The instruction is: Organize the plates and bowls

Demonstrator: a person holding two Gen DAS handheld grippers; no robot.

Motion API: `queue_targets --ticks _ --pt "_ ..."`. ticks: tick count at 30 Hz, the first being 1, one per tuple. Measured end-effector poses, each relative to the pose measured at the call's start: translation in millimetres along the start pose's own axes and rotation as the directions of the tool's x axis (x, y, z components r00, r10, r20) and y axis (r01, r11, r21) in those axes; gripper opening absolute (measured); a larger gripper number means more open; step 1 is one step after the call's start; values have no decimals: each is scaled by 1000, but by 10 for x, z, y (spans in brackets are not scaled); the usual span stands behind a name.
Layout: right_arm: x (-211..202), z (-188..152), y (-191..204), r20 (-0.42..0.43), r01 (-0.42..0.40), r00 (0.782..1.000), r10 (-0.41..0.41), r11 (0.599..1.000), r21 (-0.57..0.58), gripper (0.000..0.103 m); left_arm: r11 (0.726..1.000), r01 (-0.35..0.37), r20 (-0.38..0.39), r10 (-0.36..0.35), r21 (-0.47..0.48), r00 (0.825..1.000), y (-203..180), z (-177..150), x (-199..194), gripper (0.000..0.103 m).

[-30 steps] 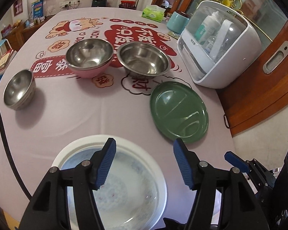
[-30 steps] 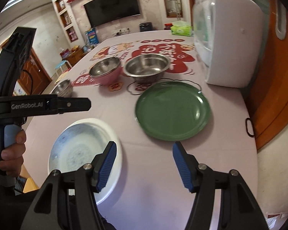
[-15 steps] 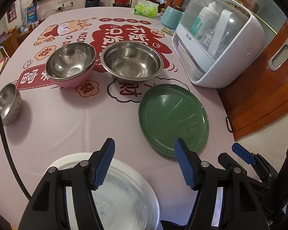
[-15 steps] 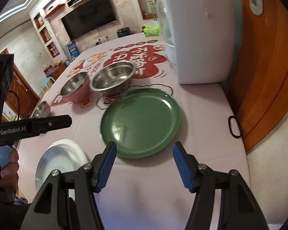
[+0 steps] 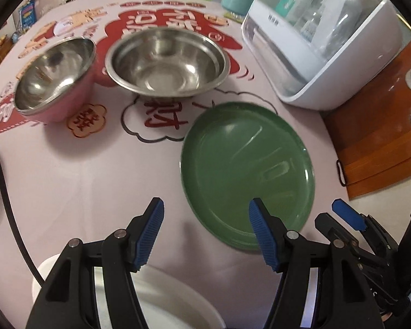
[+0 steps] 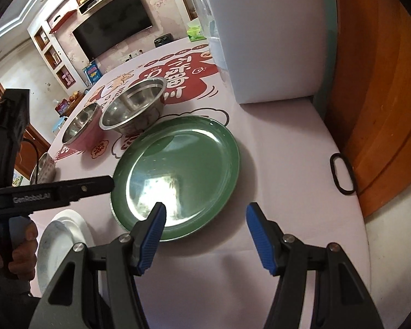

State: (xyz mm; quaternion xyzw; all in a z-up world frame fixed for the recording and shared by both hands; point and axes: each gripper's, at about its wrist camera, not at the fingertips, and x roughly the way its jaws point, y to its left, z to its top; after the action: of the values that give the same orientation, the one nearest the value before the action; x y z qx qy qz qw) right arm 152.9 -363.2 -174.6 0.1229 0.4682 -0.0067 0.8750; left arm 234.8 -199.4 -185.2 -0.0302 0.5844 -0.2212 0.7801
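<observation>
Green plate [image 6: 178,170] now nearer right tool [image 6: 205,235]

A round, shallow green plate [image 5: 246,172] lies flat on the pink printed tablecloth. Beyond it a wide stainless-steel bowl [image 5: 167,60] stands upright and empty, just beside a steel-lined bowl with a pink outside [image 5: 54,79]. A white plate with a faint blue pattern [image 6: 59,246] lies nearest, and a small steel bowl [image 6: 43,168] sits far left.
</observation>
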Motion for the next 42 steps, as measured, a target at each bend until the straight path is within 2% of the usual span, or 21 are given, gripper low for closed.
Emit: queue_targets --ticks 7,11,15,23,24,42 --pt "136 5 -68 0 2 1000 -2 1000 -17 61 1000 3 -37 -4 -10 999 15 18 221 62" --pt "204 -1 -69 -8 -2 1000 2 1000 -24 49 1000 0 -31 0 -10 1000 14 27 277 58" --pt "261 -10 -71 -19 -13 1000 13 1000 -27 40 1000 -5 -28 5 -11 1000 6 15 316 50" --pt "308 -31 -63 -23 -21 1000 21 999 -36 31 1000 -18 -28 18 -4 999 -5 29 379 35" --pt "316 -31 -68 -24 -20 1000 19 999 -36 30 1000 -16 -24 16 -2 1000 -5 28 377 30" --pt "363 -30 -82 -40 -25 999 24 999 -25 23 997 -58 -3 58 43 998 -64 30 406 27"
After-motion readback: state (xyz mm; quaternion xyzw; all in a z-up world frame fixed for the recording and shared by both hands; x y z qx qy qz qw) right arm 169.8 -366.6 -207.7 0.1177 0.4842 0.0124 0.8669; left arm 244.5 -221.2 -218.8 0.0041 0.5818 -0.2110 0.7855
